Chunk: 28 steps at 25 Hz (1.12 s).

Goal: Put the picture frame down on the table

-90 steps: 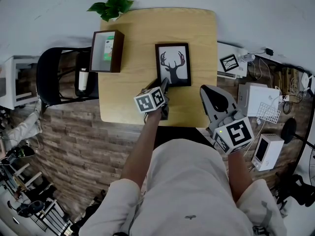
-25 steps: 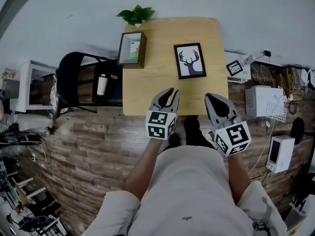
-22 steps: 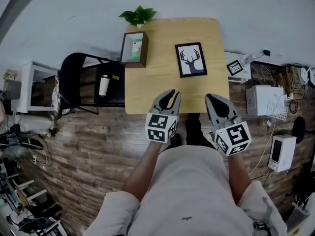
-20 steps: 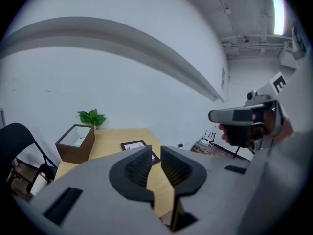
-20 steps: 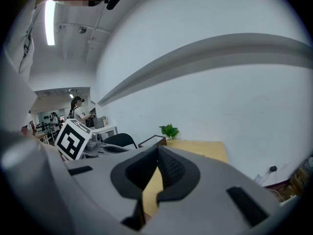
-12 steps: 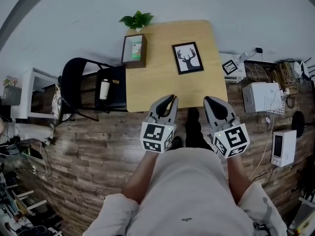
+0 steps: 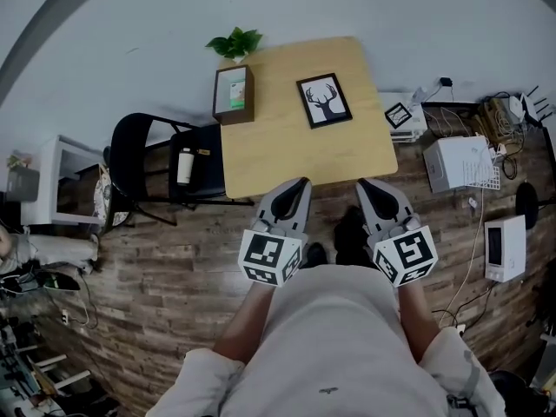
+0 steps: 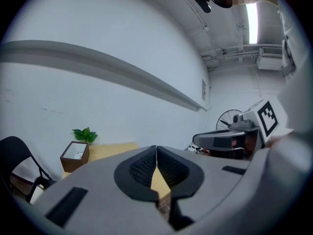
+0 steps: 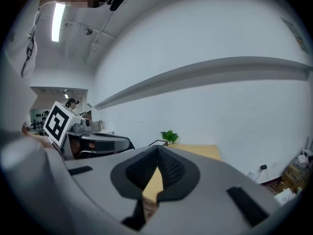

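The black picture frame (image 7: 324, 101) with a deer print lies flat on the wooden table (image 7: 300, 150), toward its far right side. My left gripper (image 7: 301, 183) is shut and empty, held off the table's near edge over the floor. My right gripper (image 7: 363, 183) is beside it, also shut with nothing in it. In the left gripper view the jaws meet at the tip (image 8: 156, 148), with the table (image 8: 113, 150) beyond. The right gripper view shows its tip (image 9: 157, 148) closed too, and the table (image 9: 198, 151) lies ahead. The frame is hidden in both gripper views.
A brown open box (image 7: 232, 95) stands at the table's far left, a small green plant (image 7: 233, 43) behind it. A black chair (image 7: 148, 159) holding a bottle (image 7: 184, 167) is left of the table. White devices and cables (image 7: 460, 159) crowd the floor to the right.
The left gripper let go of the frame and left it lying on the table. Both grippers drew back from the table, which now looks smaller and farther away.
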### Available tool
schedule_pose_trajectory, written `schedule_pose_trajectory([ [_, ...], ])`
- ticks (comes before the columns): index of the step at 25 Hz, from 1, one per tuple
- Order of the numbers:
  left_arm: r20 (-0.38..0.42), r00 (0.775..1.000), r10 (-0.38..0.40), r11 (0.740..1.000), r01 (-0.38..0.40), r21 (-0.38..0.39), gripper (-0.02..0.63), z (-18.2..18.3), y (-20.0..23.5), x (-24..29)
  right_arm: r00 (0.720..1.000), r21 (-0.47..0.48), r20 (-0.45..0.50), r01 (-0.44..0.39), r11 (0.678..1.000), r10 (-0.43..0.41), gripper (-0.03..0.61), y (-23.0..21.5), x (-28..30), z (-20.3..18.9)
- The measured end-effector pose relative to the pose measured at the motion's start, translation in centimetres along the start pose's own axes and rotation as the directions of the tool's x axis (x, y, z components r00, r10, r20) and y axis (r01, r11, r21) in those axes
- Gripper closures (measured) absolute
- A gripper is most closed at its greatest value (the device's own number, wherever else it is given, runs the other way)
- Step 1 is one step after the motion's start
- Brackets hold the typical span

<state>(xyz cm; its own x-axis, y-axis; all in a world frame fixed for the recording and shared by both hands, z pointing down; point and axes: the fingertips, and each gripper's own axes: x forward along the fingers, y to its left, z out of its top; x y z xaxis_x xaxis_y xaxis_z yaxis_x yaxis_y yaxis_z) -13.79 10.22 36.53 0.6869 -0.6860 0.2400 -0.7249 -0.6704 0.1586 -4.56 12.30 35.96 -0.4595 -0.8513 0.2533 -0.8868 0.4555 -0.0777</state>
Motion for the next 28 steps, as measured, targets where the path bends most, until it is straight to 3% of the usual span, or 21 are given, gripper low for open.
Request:
schedule_pose_trajectory([
  [13, 0.047, 0.998, -0.04, 0.999, 0.04, -0.009, 0.606, 3.0, -0.3, -0.9, 0.999, -0.034, 0.042, 0.025, 0.999, -0.023, 0.58, -0.2, -1.1, 2.1],
  [28, 0.047, 0.997, -0.066, 0.998, 0.066, 0.014, 0.606, 3.6, -0.9, 0.0, 0.997, -0.035, 0.065, 0.055, 0.998, -0.052, 0.58, -1.0, -1.6, 3.0],
])
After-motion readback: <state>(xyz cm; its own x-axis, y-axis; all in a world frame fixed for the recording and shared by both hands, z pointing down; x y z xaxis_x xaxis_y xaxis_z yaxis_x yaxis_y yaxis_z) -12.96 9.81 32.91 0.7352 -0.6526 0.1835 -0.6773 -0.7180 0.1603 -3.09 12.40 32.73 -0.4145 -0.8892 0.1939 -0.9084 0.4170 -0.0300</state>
